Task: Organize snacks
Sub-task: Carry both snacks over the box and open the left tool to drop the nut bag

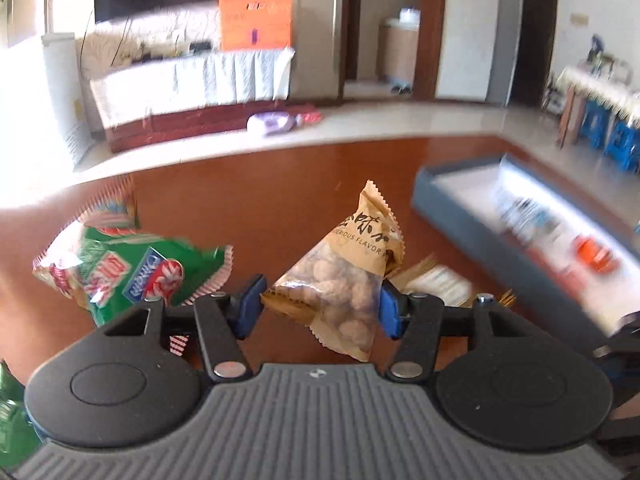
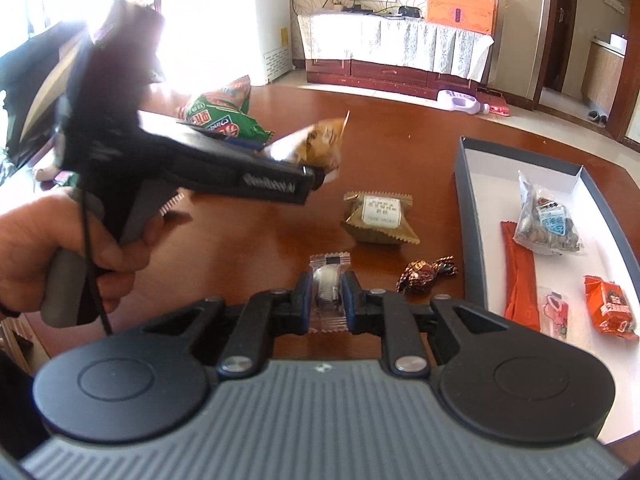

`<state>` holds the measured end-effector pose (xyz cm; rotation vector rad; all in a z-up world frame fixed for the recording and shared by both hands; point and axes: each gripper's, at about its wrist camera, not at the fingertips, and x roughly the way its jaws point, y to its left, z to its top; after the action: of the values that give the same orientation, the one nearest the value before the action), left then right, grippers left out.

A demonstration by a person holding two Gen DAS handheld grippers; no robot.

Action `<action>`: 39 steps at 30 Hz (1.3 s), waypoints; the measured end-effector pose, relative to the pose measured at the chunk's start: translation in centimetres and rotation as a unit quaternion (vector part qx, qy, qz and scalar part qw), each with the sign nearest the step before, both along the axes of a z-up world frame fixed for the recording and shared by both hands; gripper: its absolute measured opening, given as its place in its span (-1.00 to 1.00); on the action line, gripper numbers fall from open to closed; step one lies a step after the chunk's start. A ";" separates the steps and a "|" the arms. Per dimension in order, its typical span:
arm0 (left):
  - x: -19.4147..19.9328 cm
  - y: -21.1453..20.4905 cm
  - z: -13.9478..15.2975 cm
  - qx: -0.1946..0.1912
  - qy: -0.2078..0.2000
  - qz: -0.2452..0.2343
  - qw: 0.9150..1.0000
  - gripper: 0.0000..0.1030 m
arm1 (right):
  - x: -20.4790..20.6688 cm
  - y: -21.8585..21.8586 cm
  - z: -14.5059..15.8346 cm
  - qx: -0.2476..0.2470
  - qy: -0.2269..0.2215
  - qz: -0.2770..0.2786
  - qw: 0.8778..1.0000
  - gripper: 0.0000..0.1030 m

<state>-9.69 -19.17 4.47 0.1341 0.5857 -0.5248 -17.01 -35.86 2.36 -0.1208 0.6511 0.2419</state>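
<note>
Left claw [image 1: 318, 306] grips nut packet [image 1: 344, 276] above worktop [image 1: 260, 200]; box [image 1: 480, 216] lies to its right; right claw [image 2: 326, 300] pinches clear candy [image 2: 329, 294] w/ long axis along fingers.

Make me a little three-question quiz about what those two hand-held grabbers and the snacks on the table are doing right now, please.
1. Where is the tray?
A. To the right on the table
B. On the floor
C. On the white cabinet

2. How many orange packets lie in the tray?
A. None
B. Two
C. Five

3. What is the left gripper doing?
A. Hanging open with nothing in it
B. Holding a peanut bag
C. Pressing on the green bag

Answers:
1 A, the tray sits on the brown table on the right of the right wrist view.
2 B, a long orange packet and a small orange packet lie there, beside a seed bag and a pink sweet.
3 B, its blue pads grip the peanut bag above the table, while the right gripper pinches a clear sweet.
</note>
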 end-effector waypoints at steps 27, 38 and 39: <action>-3.4 -6.4 3.3 -0.001 -0.042 -0.012 0.999 0.23 | -3.9 -4.5 3.9 0.023 -0.061 -0.030 0.997 -0.63; -4.4 -10.3 3.2 -0.008 -0.046 -0.033 0.998 0.23 | -5.0 -6.8 4.2 0.028 -0.076 -0.055 0.995 -0.63; -4.5 -10.7 3.2 -0.009 -0.046 -0.036 0.998 0.23 | -5.1 -6.9 4.1 0.029 -0.076 -0.058 0.995 -0.63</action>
<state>-14.19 -29.89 7.68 0.1618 0.4882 -0.5897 -22.15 -42.80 6.51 -0.0451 0.4969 0.1375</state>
